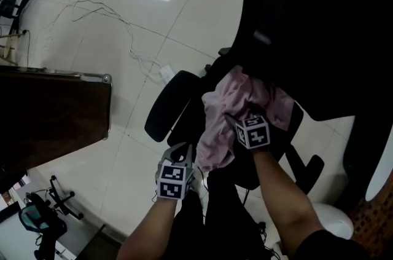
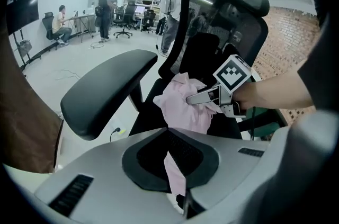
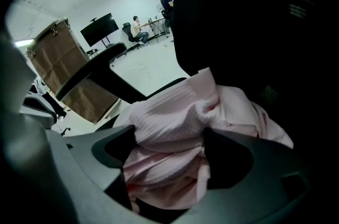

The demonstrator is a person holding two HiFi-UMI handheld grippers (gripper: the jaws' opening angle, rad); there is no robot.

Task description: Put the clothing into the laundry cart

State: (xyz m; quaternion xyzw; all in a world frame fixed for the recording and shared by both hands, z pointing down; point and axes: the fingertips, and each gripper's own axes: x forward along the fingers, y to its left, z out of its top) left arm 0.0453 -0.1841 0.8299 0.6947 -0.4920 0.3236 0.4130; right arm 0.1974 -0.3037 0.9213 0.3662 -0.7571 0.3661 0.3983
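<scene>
A pink garment (image 1: 230, 111) lies bunched on the seat of a black office chair (image 1: 169, 102). My right gripper (image 1: 238, 123) is over the heap with its jaws wide, and folds of the garment (image 3: 175, 112) bulge between them; the pads do not visibly clamp it. My left gripper (image 1: 184, 153) is at the seat's front edge, shut on a hanging strip of the garment (image 2: 175, 178). In the left gripper view the right gripper (image 2: 204, 97) rests on the pink heap (image 2: 183, 106). The brown laundry cart (image 1: 49, 111) stands to the left of the chair.
The chair's tall backrest (image 1: 288, 7) rises behind the heap and its armrest (image 2: 106, 85) juts out left. A cable (image 1: 123, 25) trails over the tiled floor. A wheeled base (image 1: 55, 197) stands at the lower left. People (image 2: 106, 6) are at far desks.
</scene>
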